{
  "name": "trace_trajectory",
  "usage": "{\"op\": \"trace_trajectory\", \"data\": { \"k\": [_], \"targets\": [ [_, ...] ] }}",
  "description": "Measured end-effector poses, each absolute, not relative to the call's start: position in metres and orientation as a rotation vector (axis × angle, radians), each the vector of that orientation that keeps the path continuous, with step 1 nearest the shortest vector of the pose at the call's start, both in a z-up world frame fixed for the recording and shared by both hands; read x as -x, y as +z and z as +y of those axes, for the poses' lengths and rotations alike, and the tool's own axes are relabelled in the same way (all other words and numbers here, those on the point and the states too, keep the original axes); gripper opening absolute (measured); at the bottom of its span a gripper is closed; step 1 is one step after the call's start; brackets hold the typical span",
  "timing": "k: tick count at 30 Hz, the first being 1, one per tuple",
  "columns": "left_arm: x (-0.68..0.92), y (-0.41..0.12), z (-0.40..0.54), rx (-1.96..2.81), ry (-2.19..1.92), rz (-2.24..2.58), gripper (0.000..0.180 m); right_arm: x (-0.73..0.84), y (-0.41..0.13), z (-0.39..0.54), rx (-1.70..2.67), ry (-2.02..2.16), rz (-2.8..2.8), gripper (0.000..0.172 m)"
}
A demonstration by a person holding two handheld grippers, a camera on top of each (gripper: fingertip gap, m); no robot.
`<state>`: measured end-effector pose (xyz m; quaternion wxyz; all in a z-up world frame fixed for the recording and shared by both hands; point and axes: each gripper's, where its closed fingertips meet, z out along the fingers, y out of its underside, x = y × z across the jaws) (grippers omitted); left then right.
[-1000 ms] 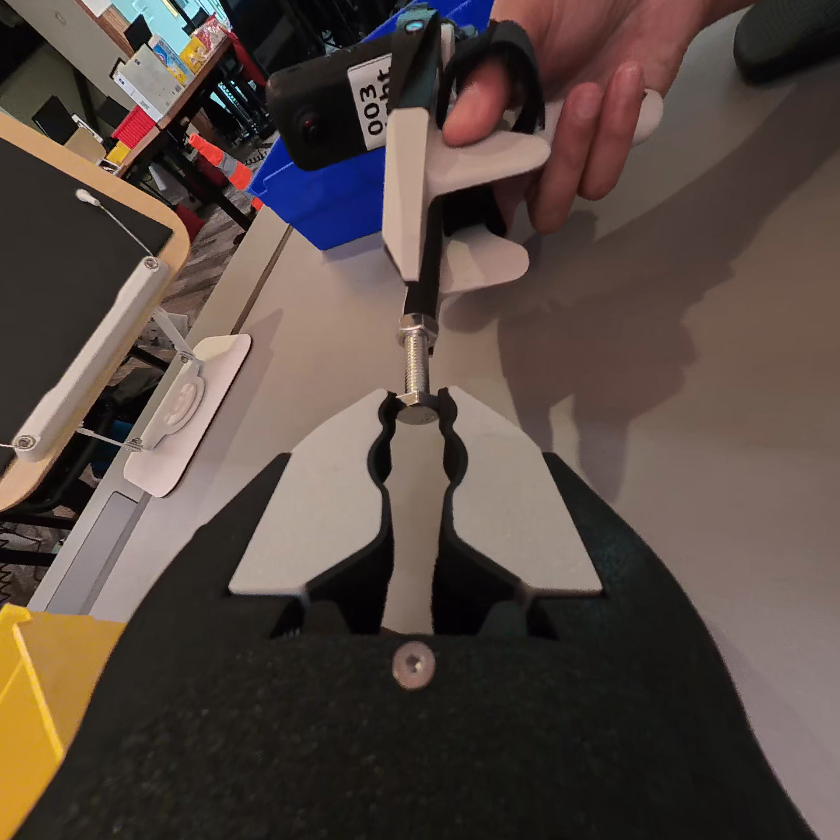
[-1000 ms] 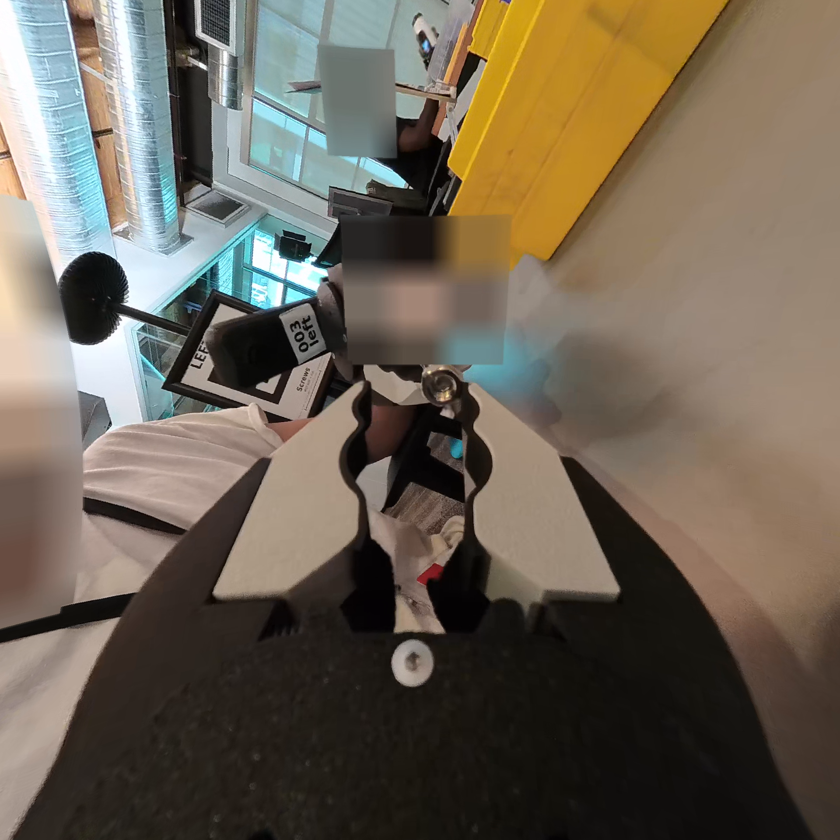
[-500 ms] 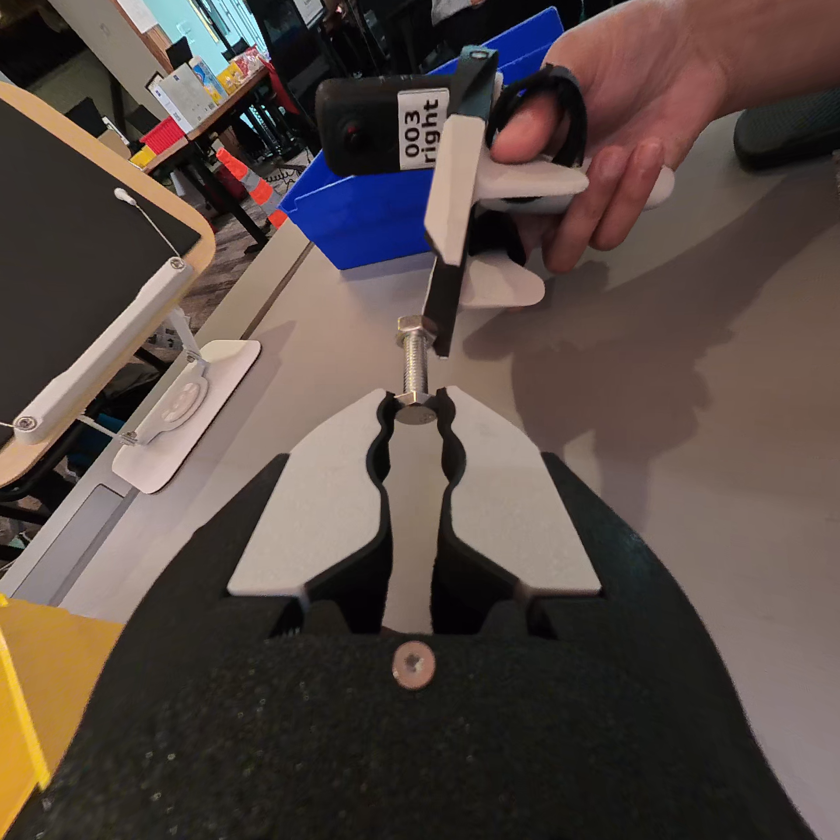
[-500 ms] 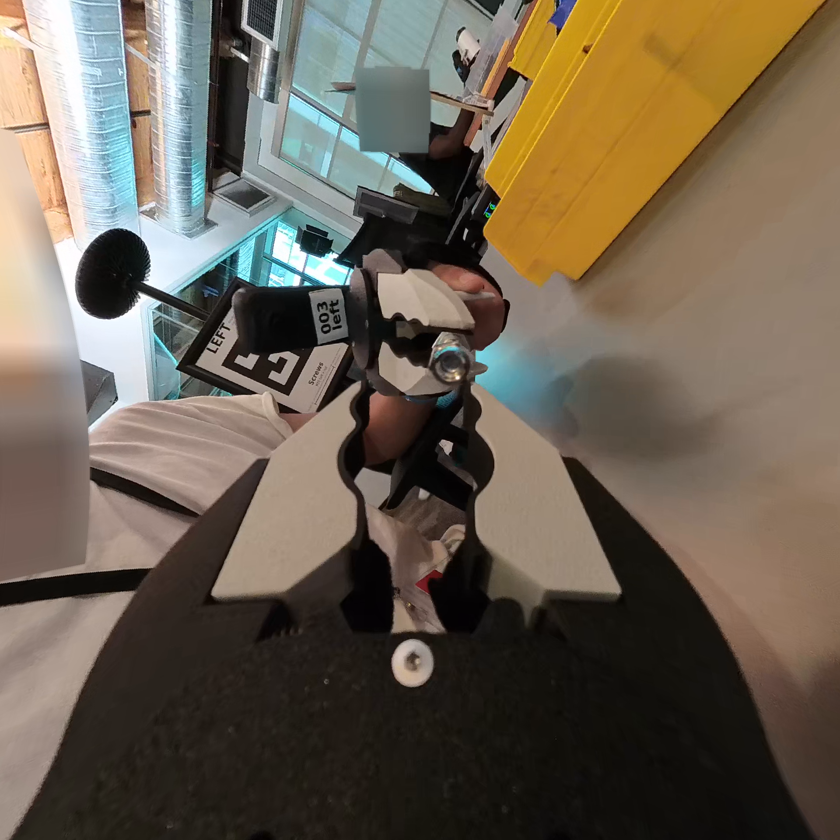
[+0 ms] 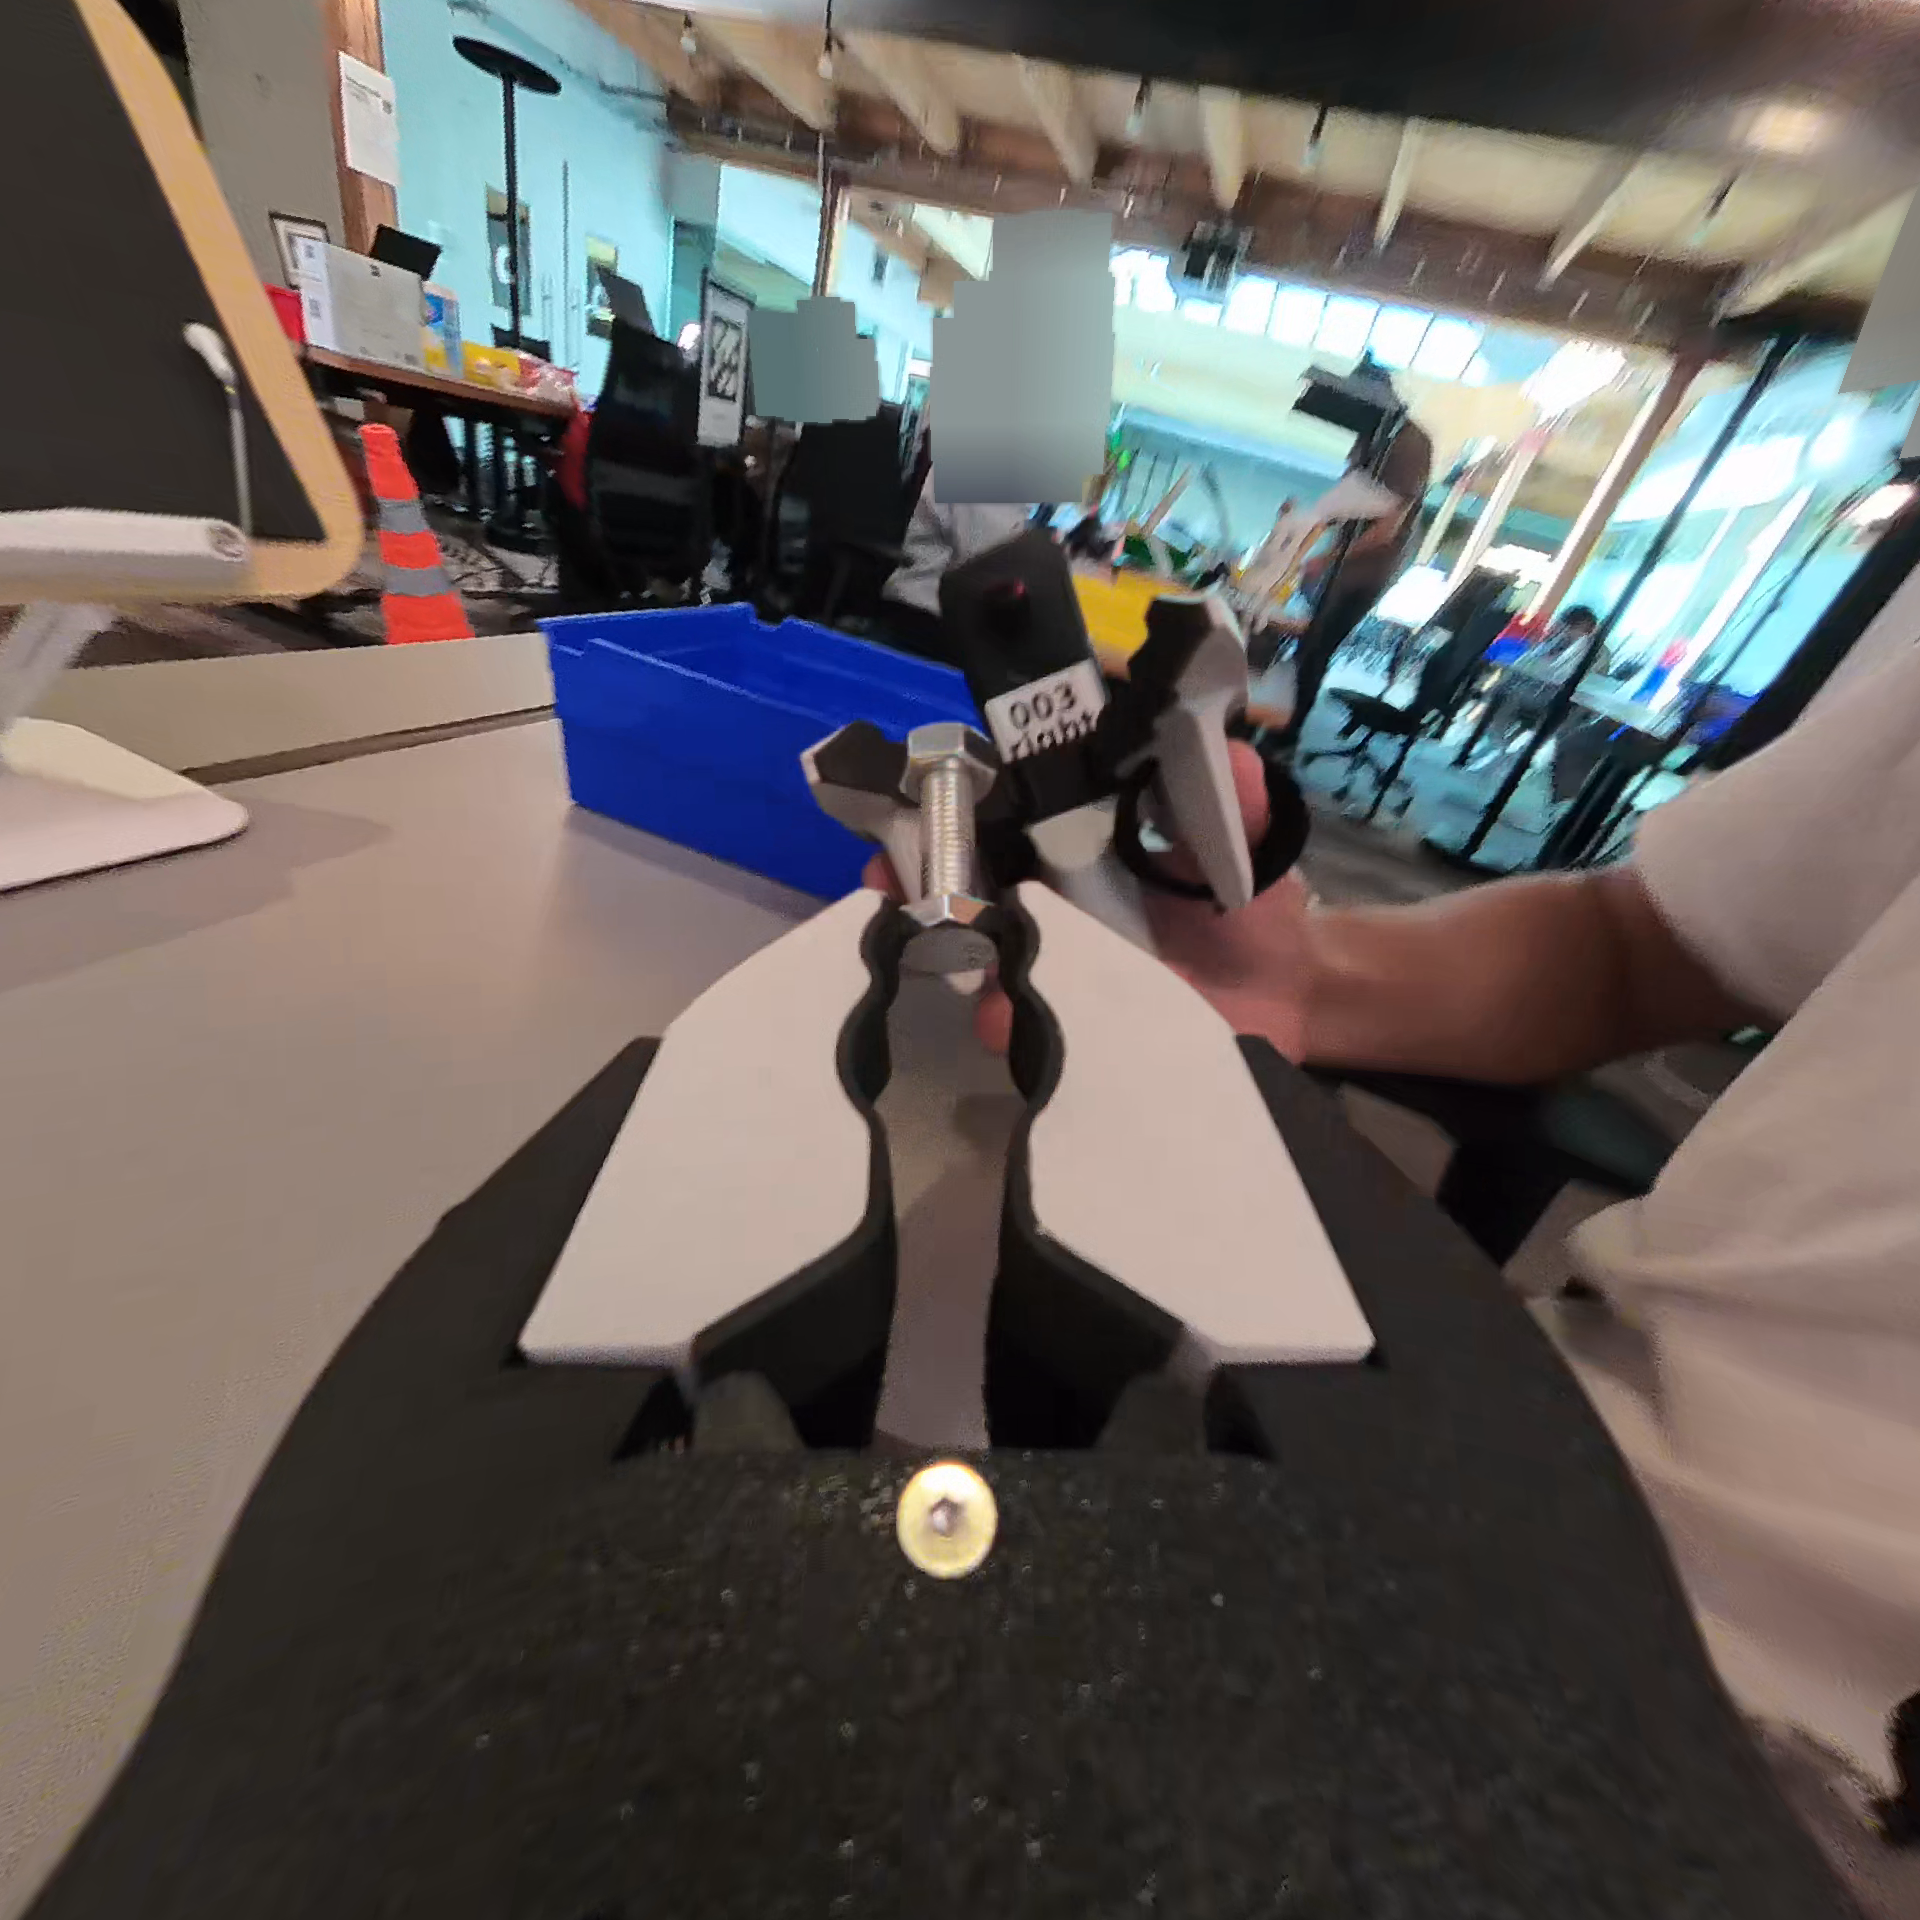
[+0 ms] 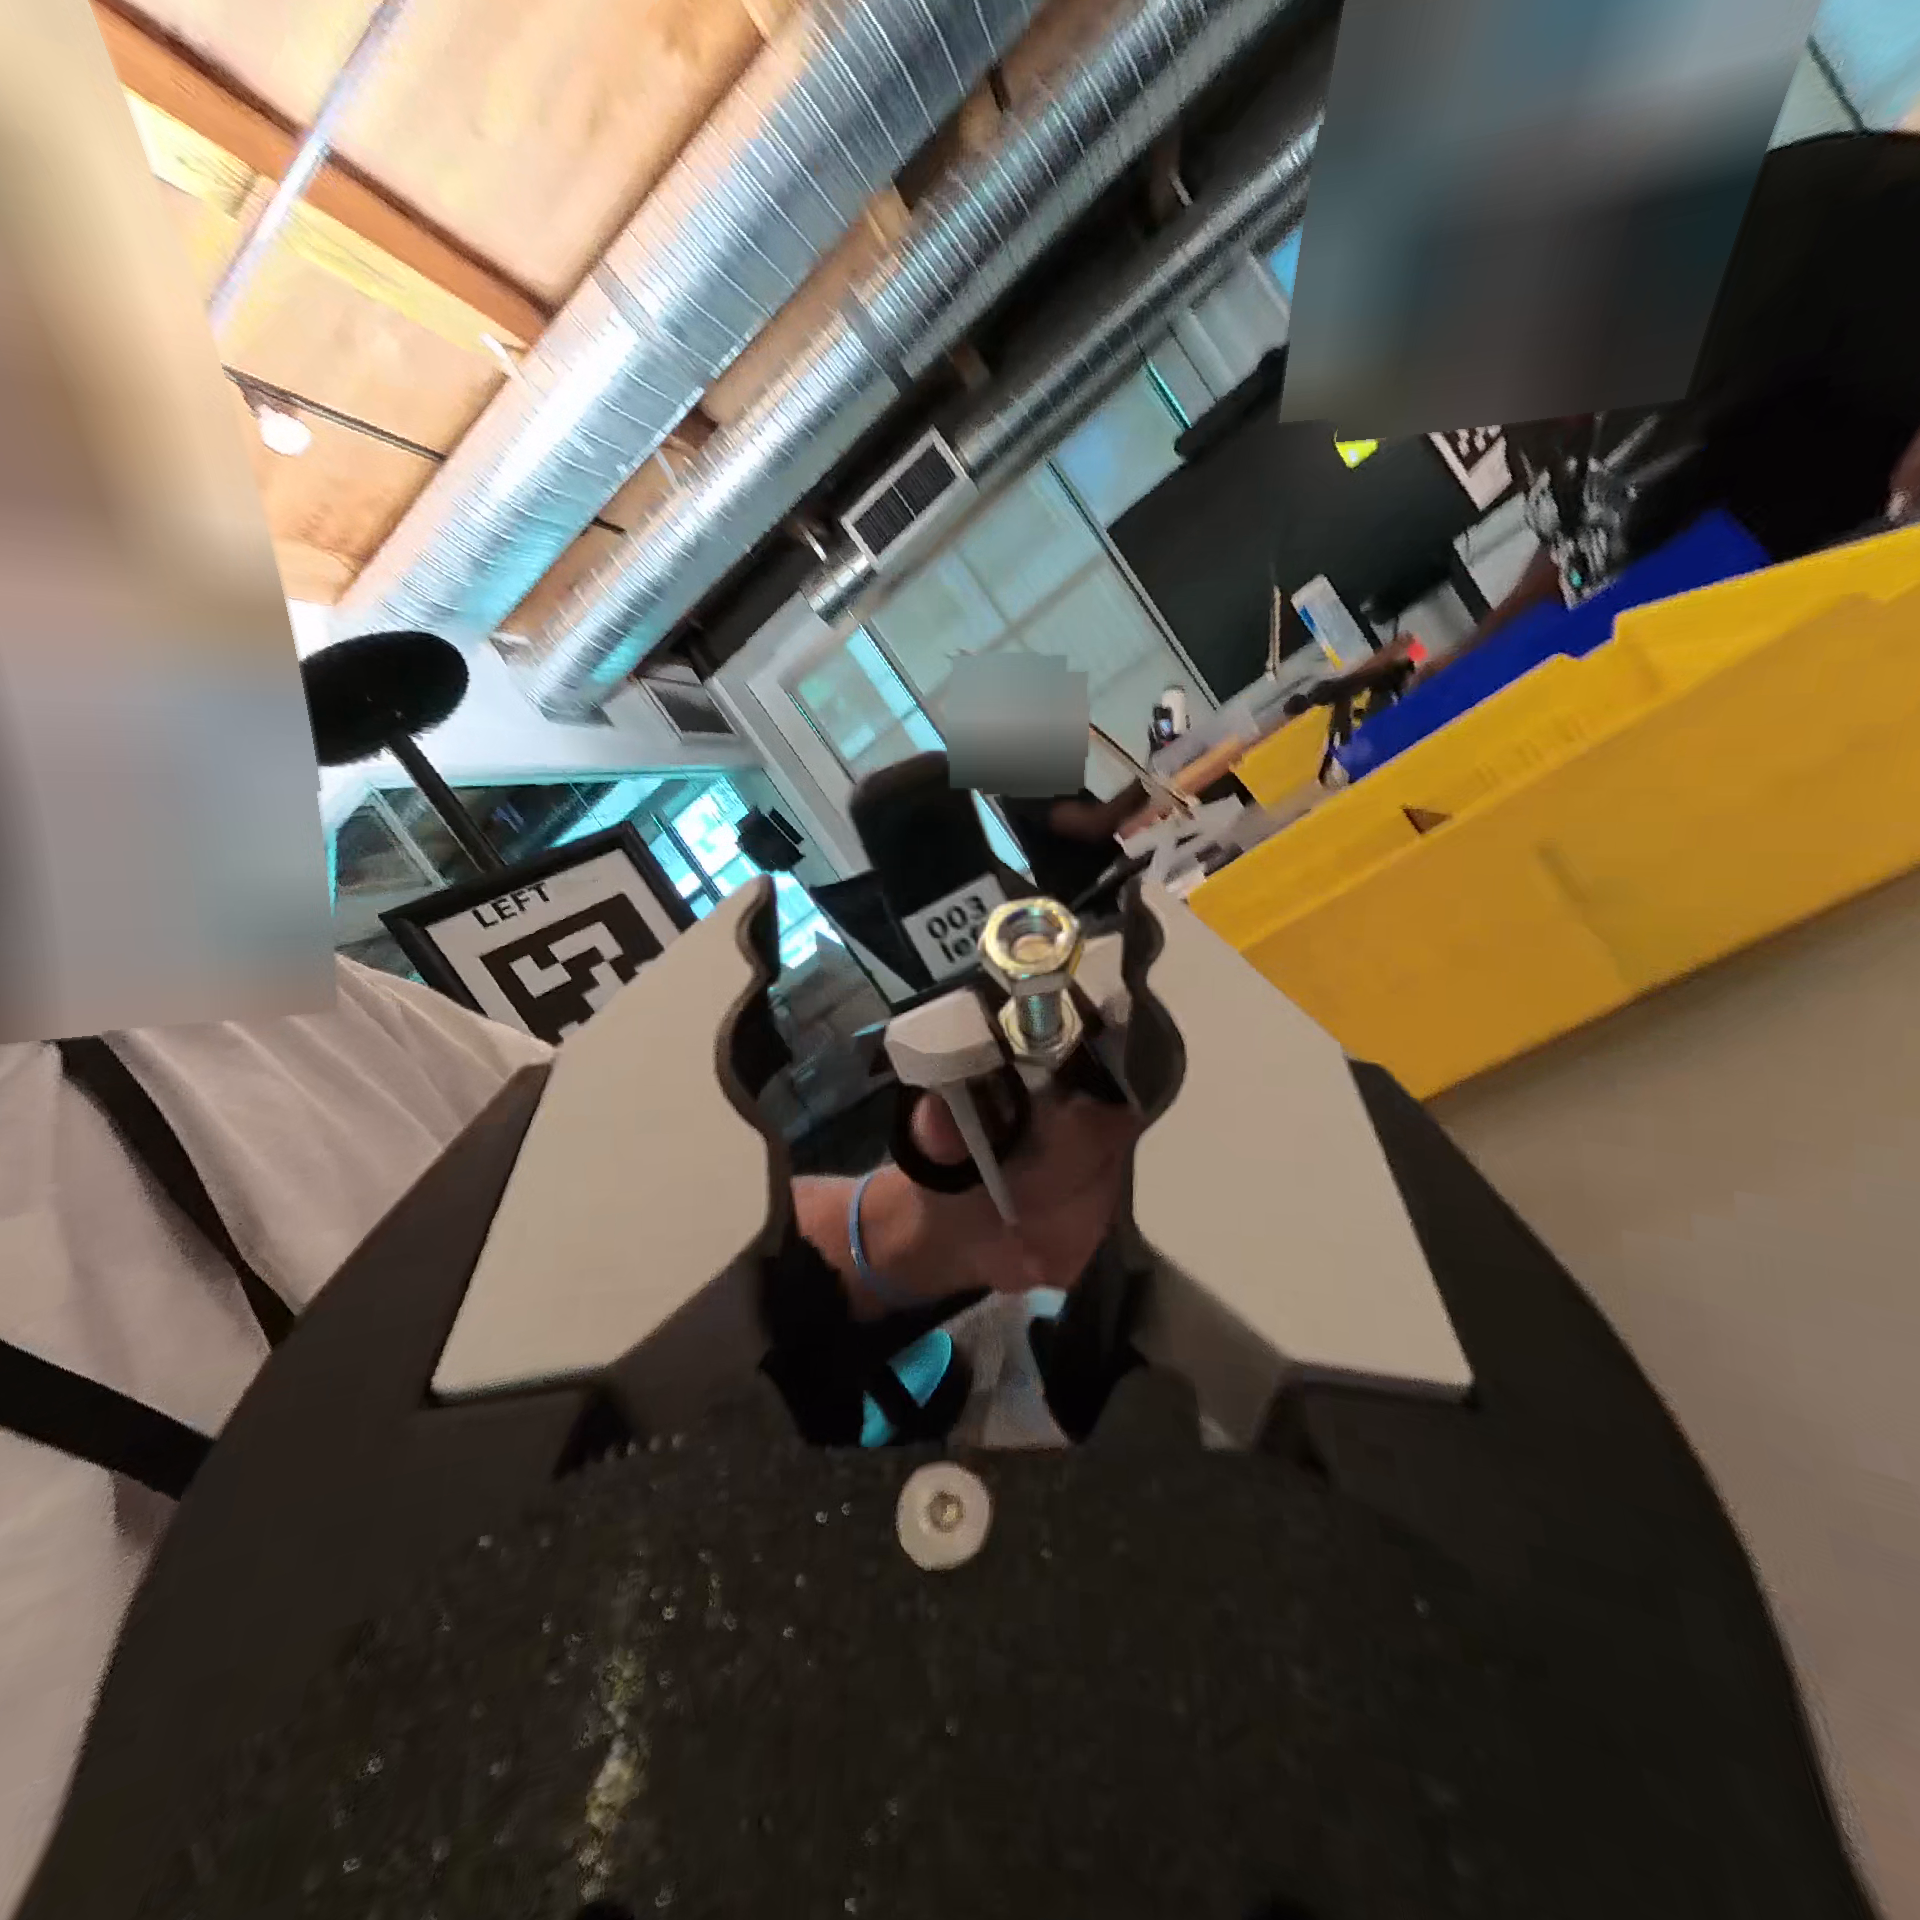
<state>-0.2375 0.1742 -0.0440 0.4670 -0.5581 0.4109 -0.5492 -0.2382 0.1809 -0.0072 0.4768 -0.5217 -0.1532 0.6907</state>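
At the centre of the left wrist view, the left tool [image 5: 943,930] has its fingers drawn narrow on the hexagonal head of a silver bolt [image 5: 945,831], both pads pressed against that head. The bolt's long axis runs straight up the frame, away from the tool, and ends in a hex nut [image 5: 940,750] threaded onto its far tip.

Just beyond, slightly right of centre, the right tool [image 5: 1023,758] faces back toward the left one. Its fingers stand wide: one dark-faced fingertip [image 5: 854,764] sits just left of the nut, the other finger [image 5: 1195,727] well to the right, so the nut lies between them with neither pad closed on it.

In the right wrist view the same nut [image 6: 1029,948] shows end-on in the upper middle, between this tool's spread fingers and nearer the right-hand one, with a clear gap on the left.

Below lies the grey surface [image 5: 312,987]. Farther off, a blue bin [image 5: 707,727] stands centre-left in the left view, and a yellow bin [image 6: 1558,852] fills the right side of the right view.
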Motion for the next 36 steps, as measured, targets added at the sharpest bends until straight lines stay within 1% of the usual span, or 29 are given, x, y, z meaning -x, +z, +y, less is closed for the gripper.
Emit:
{"op": "trace_trajectory", "data": {
  "k": [2, 5, 9, 13, 19, 23, 26, 36],
  "targets": [
    [0.235, -0.040, 0.173, 1.373, -1.430, 0.946, 0.018, 0.243, 0.001, 0.176, 1.213, 1.699, -0.364, 0.068],
    [0.234, -0.038, 0.175, 1.379, -1.469, 0.891, 0.018, 0.245, 0.007, 0.177, 1.174, 1.640, -0.332, 0.078],
    [0.239, -0.034, 0.181, 1.377, -1.480, 0.830, 0.018, 0.247, 0.005, 0.177, 1.183, 1.621, -0.327, 0.079],
    [0.246, -0.033, 0.191, 1.386, -1.478, 0.784, 0.018, 0.249, 0.002, 0.177, 1.193, 1.618, -0.317, 0.085],
    [0.251, -0.032, 0.194, 1.387, -1.500, 0.764, 0.018, 0.243, -0.004, 0.187, 1.222, 1.564, -0.298, 0.084],
    [0.240, -0.033, 0.182, 1.378, -1.563, 0.804, 0.018, 0.254, 0.004, 0.190, 1.215, 1.544, -0.336, 0.088],
    [0.235, -0.036, 0.178, 1.389, -1.594, 0.810, 0.018, 0.262, 0.013, 0.181, 1.175, 1.534, -0.389, 0.087],
    [0.243, -0.030, 0.184, 1.370, -1.618, 0.751, 0.017, 0.256, -0.001, 0.176, 1.215, 1.467, -0.397, 0.086]
  ]
}}
